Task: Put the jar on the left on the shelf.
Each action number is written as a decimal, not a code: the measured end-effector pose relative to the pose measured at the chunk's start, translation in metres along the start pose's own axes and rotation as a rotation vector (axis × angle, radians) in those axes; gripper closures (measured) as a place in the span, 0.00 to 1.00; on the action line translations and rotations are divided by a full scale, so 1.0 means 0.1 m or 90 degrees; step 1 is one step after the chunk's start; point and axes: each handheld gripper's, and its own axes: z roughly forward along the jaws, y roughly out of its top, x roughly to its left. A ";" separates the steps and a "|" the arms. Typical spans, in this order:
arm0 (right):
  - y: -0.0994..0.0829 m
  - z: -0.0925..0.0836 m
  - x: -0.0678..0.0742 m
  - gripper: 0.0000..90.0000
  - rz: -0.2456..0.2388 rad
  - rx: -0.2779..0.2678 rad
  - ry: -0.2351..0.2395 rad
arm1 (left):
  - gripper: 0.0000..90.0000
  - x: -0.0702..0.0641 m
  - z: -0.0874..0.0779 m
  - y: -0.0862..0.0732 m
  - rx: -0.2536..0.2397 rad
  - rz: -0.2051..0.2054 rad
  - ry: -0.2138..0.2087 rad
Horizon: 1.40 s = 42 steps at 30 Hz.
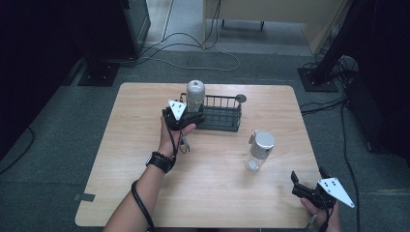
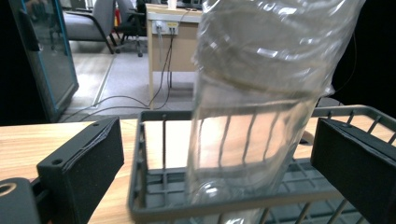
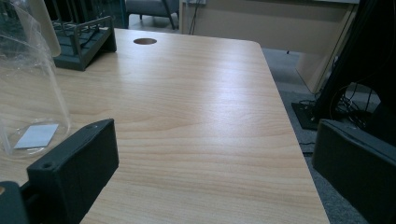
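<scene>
A clear plastic bottle (image 1: 195,94) with a grey cap stands upright in the left end of a dark wire basket (image 1: 223,115) at the table's middle. My left gripper (image 1: 189,119) is right at the basket's near left corner. In the left gripper view it (image 2: 219,140) is open, one jaw on each side of the bottle (image 2: 252,93) and neither touching it, with the basket rim (image 2: 154,154) just ahead. A second clear bottle (image 1: 261,149) with a silver cap stands on the table right of centre. My right gripper (image 1: 308,176) hovers open and empty at the near right corner.
The wooden table (image 1: 212,193) has a round cable hole (image 3: 144,41) behind the basket (image 3: 84,37). In the right gripper view the second bottle (image 3: 28,84) is off to the left and the table's right edge (image 3: 289,121) is close. Cables and stand bases lie on the floor around.
</scene>
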 end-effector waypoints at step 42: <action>0.00 0.00 0.01 0.00 -0.001 0.001 -0.010 | 0.03 0.51 -0.62 -0.62 0.016 0.007 0.001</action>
